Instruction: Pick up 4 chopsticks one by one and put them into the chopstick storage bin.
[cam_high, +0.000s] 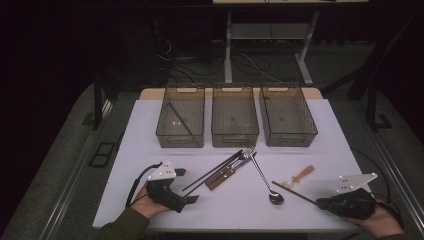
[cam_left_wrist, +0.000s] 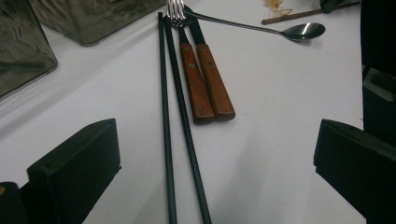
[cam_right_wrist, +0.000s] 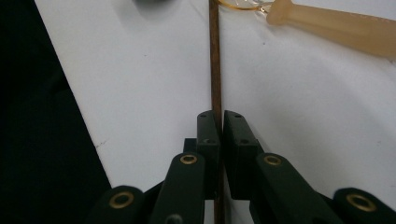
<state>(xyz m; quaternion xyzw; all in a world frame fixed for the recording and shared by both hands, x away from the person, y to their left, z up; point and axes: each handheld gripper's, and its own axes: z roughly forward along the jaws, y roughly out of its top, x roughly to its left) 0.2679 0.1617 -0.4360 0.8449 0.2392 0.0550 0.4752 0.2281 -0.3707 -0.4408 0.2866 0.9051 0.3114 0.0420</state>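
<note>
The right tongs (cam_right_wrist: 218, 122) are pinched on the near end of a thin brown stick (cam_right_wrist: 215, 60), which runs away from them flat across the white tabletop (cam_right_wrist: 140, 79). Just beyond the stick's far end lies a pale wooden spoon (cam_right_wrist: 336, 27). The left tongs (cam_high: 186, 186) stand spread and hold nothing. Ahead of them lie two black chopsticks (cam_left_wrist: 175, 121), beside these two wooden-handled utensils (cam_left_wrist: 205, 81), farther off a steel spoon (cam_left_wrist: 303, 31). Well beyond the brown stick, three bins (cam_high: 235, 120) line the tabletop's far edge.
</note>
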